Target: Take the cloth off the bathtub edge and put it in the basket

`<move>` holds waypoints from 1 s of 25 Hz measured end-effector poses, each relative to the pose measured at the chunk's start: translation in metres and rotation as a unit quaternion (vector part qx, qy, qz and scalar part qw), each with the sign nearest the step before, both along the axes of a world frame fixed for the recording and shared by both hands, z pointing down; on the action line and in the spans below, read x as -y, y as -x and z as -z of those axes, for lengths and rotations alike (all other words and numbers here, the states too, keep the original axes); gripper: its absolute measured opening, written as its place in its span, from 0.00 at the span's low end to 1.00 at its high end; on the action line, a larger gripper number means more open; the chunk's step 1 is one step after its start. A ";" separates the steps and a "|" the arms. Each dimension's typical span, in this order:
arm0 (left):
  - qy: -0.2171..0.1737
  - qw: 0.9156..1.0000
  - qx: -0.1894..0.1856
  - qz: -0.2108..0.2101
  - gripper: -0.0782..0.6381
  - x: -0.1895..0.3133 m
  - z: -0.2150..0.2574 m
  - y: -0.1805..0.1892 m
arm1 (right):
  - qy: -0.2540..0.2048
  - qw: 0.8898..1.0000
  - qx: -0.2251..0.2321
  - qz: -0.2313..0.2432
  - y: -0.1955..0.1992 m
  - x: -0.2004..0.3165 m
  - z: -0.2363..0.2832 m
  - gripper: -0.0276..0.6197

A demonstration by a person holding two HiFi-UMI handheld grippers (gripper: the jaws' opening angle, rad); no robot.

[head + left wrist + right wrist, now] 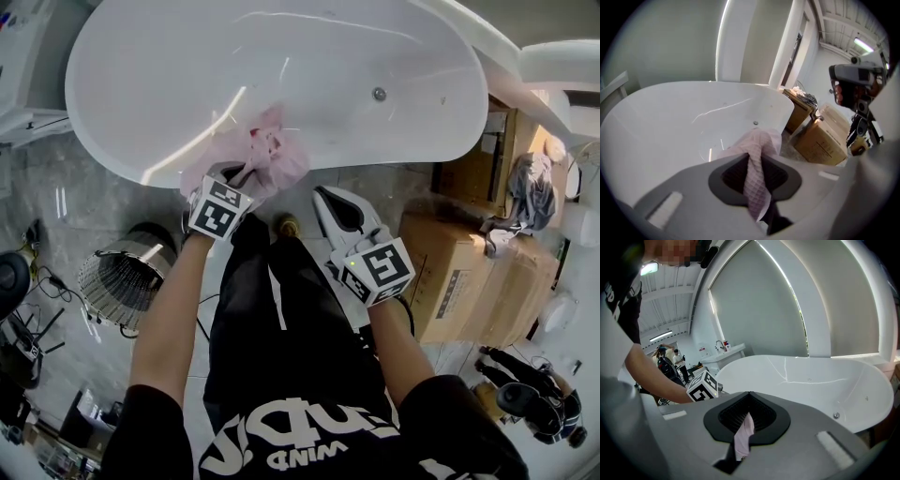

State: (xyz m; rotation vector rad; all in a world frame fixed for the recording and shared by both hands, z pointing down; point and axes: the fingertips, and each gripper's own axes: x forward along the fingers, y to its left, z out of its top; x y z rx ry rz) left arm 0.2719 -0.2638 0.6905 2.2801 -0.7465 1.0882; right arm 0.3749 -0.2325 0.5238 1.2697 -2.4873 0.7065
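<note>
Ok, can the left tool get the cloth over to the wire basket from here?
Probably yes. The left tool is shut on the pink cloth, and the wire basket sits on the floor just left of that arm, with nothing visible between them.

Bright, even indoor light: ceiling strip lamps [862, 44] throw white glare streaks across the glossy bathtub [281, 84]; both gripper views bulge fisheye-fashion, with black corners and a soft, blurred near foreground

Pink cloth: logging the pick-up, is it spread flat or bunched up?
Bunched. The pink cloth is gathered into a twisted strip pinched in the left gripper's tongs, with its loose end crumpled against the bathtub rim.
</note>
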 end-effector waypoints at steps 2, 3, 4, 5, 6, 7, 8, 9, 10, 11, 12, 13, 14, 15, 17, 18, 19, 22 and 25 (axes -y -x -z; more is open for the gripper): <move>-0.003 1.000 -0.005 0.005 0.18 0.000 0.010 0.000 | -0.002 1.000 -0.001 0.000 -0.003 0.001 0.003 0.05; -0.006 1.000 -0.008 0.008 0.18 0.000 0.017 0.001 | -0.003 1.000 -0.002 0.000 -0.004 0.001 0.006 0.05; -0.010 1.000 -0.011 0.010 0.18 -0.001 0.025 0.001 | -0.004 1.000 -0.003 0.001 -0.005 0.001 0.009 0.05; -0.015 1.000 -0.014 0.013 0.18 -0.001 0.034 0.002 | -0.005 1.000 -0.004 0.002 -0.005 0.001 0.013 0.05; -0.020 1.000 -0.017 0.016 0.18 -0.001 0.045 0.003 | -0.007 1.000 -0.004 0.005 -0.005 0.002 0.018 0.05; -0.026 0.999 -0.021 0.019 0.18 0.000 0.056 0.005 | -0.011 1.000 -0.004 0.007 -0.005 0.003 0.023 0.05; -0.032 0.999 -0.025 0.023 0.18 0.001 0.068 0.006 | -0.014 1.000 -0.003 0.010 -0.006 0.004 0.029 0.05; -0.038 0.998 -0.030 0.027 0.18 0.002 0.080 0.007 | -0.018 1.000 -0.002 0.012 -0.006 0.006 0.035 0.05; -0.043 0.998 -0.035 0.032 0.18 0.001 0.093 0.008 | -0.022 1.000 -0.001 0.014 -0.006 0.006 0.042 0.05; -0.050 0.997 -0.041 0.037 0.18 0.001 0.107 0.009 | -0.027 1.000 0.000 0.016 -0.006 0.007 0.050 0.05; -0.057 0.996 -0.048 0.041 0.18 0.000 0.123 0.010 | -0.033 0.999 0.001 0.018 -0.006 0.008 0.059 0.05; -0.065 0.995 -0.054 0.045 0.18 -0.001 0.140 0.010 | -0.039 0.999 0.002 0.020 -0.006 0.009 0.068 0.05; -0.075 0.994 -0.058 0.047 0.18 -0.002 0.157 0.011 | -0.047 0.999 0.004 0.021 -0.006 0.011 0.079 0.05; -0.085 0.993 -0.061 0.048 0.18 -0.004 0.174 0.010 | -0.054 0.998 0.005 0.022 -0.006 0.013 0.089 0.05; -0.102 0.991 -0.067 0.052 0.18 -0.010 0.205 0.009 | -0.067 0.997 0.008 0.026 -0.007 0.015 0.109 0.05; -0.108 0.990 -0.071 0.056 0.18 -0.013 0.219 0.008 | -0.072 0.997 0.008 0.030 -0.006 0.015 0.118 0.05; -0.114 0.989 -0.075 0.060 0.18 -0.017 0.233 0.008 | -0.077 0.996 0.008 0.035 -0.005 0.013 0.127 0.05; -0.131 0.985 -0.082 0.074 0.18 -0.030 0.262 0.009 | -0.091 0.994 0.006 0.052 -0.002 0.004 0.147 0.05; -0.146 0.981 -0.087 0.090 0.18 -0.038 0.279 0.008 | -0.101 0.993 0.008 0.054 -0.005 -0.004 0.161 0.05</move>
